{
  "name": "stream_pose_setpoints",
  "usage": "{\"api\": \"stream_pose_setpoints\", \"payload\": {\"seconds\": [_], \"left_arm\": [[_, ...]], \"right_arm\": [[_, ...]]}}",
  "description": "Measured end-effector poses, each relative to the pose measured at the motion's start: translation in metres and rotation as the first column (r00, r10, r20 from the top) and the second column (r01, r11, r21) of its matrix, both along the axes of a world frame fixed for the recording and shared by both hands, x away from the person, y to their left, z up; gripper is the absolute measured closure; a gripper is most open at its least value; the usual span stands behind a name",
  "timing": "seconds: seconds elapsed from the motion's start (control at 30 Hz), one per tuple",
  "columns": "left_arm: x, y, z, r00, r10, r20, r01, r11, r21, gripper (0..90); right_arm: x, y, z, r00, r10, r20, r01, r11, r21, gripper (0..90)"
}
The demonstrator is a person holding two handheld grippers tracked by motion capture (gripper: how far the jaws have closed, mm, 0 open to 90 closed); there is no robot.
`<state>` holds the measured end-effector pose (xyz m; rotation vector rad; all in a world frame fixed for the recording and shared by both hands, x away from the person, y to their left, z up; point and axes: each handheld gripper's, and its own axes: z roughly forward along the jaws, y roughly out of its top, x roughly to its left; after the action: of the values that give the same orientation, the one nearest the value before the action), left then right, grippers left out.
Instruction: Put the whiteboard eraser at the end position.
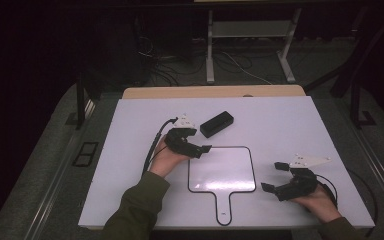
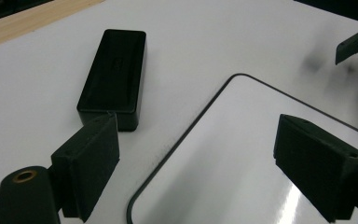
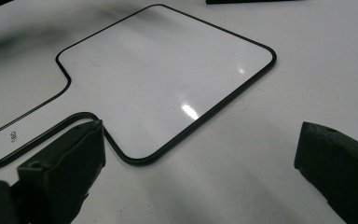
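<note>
Whiteboard paddle (image 3: 168, 74) handle print (image 3: 13, 136) too small to read

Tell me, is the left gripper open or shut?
Open. The left gripper holds nothing; in its own view its jaws stand wide apart over the paddle-shaped whiteboard, beside the black box.

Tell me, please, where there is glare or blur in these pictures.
Right gripper view: bright glare spots on the glossy paddle board. Left gripper view: a streak of glare on the board's near right; the far right gripper is blurred. High view: dim, dark surroundings, soft detail.
</note>
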<state>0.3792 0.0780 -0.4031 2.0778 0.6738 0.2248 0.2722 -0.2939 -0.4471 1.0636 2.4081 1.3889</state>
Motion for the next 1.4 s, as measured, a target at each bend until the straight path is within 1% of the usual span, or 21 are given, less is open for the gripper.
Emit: {"api": "stream_pose_setpoints", "payload": {"seconds": [0.03,0.2,0.27,0.33,0.43,0.53,0.7,0.77,0.93,0.97,1.1,1.17,1.4], "left_arm": [[-0.002,0.002,-0.001,1.0,0.005,0.001,-0.005,1.0,-0.006,12.6],[-0.011,0.01,-0.001,0.9999,0.011,0.007,-0.011,0.9999,-0.005,12.2],[-0.015,0.013,-0.002,0.9998,0.014,0.012,-0.014,0.9999,-0.001,11.8],[-0.019,0.016,-0.002,0.9998,0.01,0.015,-0.01,0.9999,0.013,11.5],[-0.024,0.022,-0.003,0.9997,0.016,0.019,-0.016,0.9999,-0.001,11.4],[-0.029,0.026,-0.004,0.9996,0.015,0.024,-0.015,0.9999,0.001,10.9],[-0.038,0.031,-0.005,0.9996,0.015,0.026,-0.015,0.9998,0.008,7.9],[-0.042,0.033,-0.006,0.9995,0.017,0.028,-0.017,0.9998,0.005,6.5],[-0.051,0.041,-0.009,0.9993,0.01,0.037,-0.01,0.9999,0.009,5.3],[-0.053,0.042,-0.01,0.9993,0.01,0.035,-0.01,0.9999,0.003,4.9],[-0.06,0.049,-0.012,0.9993,0.013,0.035,-0.013,0.9999,0.003,3.8],[-0.063,0.052,-0.014,0.9989,0.014,0.044,-0.014,0.9999,0.002,2.9],[-0.075,0.061,-0.022,0.9993,0.012,0.036,-0.011,0.9998,-0.017,1.0]], "right_arm": [[0.0,0.0,0.0,1.0,0.0,-0.001,0.0,1.0,-0.001,0.7],[-0.001,0.0,0.001,1.0,-0.003,0.005,0.003,1.0,0.002,0.7],[-0.001,0.0,0.0,1.0,-0.002,0.007,0.002,1.0,-0.003,0.7],[-0.001,0.0,0.0,1.0,-0.001,0.008,0.001,1.0,-0.004,0.7],[-0.001,0.0,0.0,1.0,0.0,0.007,0.0,1.0,-0.005,0.7],[-0.001,0.0,0.0,1.0,-0.002,0.008,0.002,1.0,-0.005,0.7],[-0.001,0.0,0.0,1.0,-0.003,0.009,0.003,1.0,-0.006,0.7],[-0.001,0.0,0.0,1.0,-0.002,0.009,0.002,1.0,-0.007,0.7],[-0.001,0.0,0.0,1.0,-0.003,0.009,0.003,1.0,-0.008,0.7],[-0.001,0.0,0.0,1.0,-0.001,0.009,0.001,1.0,-0.008,0.7],[-0.001,0.0,0.0,1.0,-0.001,0.009,0.001,1.0,-0.01,0.7],[-0.001,0.0,0.0,1.0,-0.002,0.009,0.002,1.0,-0.01,0.7],[-0.001,0.0,0.0,0.9999,-0.005,0.009,0.005,1.0,-0.01,0.6]]}}
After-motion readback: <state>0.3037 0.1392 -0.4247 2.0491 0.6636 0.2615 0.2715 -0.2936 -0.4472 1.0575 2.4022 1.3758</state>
